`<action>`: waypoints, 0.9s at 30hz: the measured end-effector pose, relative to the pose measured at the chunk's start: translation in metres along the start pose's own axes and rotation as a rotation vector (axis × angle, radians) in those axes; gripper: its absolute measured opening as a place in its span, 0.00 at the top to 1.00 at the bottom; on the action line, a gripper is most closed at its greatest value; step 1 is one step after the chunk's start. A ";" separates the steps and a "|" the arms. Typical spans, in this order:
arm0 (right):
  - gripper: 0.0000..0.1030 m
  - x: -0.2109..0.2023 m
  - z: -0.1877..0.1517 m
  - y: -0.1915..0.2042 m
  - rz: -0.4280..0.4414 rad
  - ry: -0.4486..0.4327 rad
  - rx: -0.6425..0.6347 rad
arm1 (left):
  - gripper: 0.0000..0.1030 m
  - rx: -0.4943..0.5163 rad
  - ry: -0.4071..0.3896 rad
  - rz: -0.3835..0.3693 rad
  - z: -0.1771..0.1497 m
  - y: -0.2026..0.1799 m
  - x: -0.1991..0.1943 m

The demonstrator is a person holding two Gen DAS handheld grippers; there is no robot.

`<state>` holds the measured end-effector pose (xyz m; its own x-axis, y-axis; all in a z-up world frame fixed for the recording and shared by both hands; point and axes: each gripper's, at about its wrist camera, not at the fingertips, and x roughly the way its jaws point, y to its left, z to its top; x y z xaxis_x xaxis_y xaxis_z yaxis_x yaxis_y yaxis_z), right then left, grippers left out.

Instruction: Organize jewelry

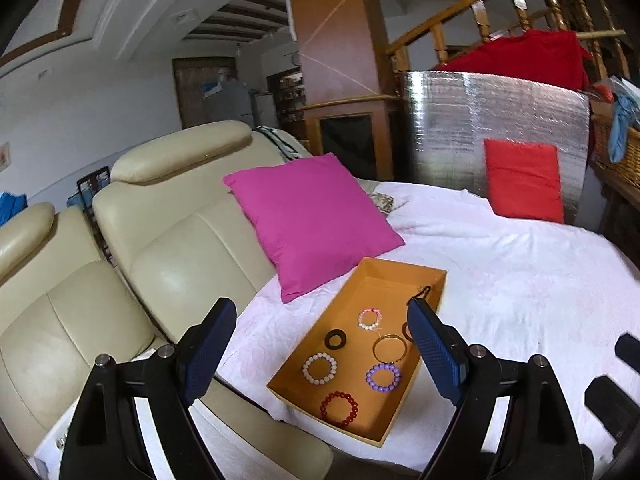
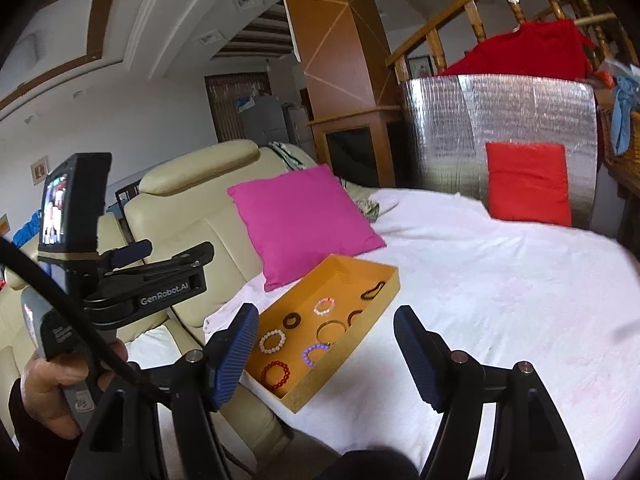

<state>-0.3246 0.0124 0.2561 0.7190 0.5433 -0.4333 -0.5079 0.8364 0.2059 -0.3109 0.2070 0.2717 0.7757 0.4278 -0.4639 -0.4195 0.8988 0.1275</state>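
An orange tray [image 1: 400, 270] lies on the white bedspread and holds several bracelets. Among them are a red bead one [image 1: 339, 409], a purple one [image 1: 383, 377], a pale one [image 1: 319, 367], a dark ring [image 1: 335, 338] and a gold bangle [image 1: 390, 348]. My left gripper [image 1: 320, 320] hangs open above the tray's near end, nothing between its blue pads. In the right wrist view the same tray [image 2: 360, 266] sits ahead, left of centre. My right gripper [image 2: 326, 320] is open and empty before it. A hand holds the left gripper [image 2: 176, 250] at the far left.
A magenta cushion [image 1: 312, 220] leans just behind the tray against a cream leather sofa [image 1: 180, 248]. A red cushion [image 1: 524, 184] rests against a silver foil panel [image 1: 480, 128] at the back. White bedspread [image 2: 500, 280] stretches to the right of the tray.
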 end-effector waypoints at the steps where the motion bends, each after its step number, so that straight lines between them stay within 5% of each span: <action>1: 0.29 0.002 -0.002 0.001 -0.007 0.008 0.001 | 0.15 -0.003 0.008 -0.009 -0.002 0.001 0.001; 27: 0.29 0.007 -0.011 0.006 -0.085 0.033 0.022 | 0.15 0.030 -0.001 -0.005 -0.012 0.001 -0.004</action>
<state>-0.3282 0.0204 0.2446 0.7427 0.4684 -0.4785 -0.4351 0.8808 0.1867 -0.3198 0.2049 0.2631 0.7779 0.4237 -0.4640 -0.4016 0.9032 0.1514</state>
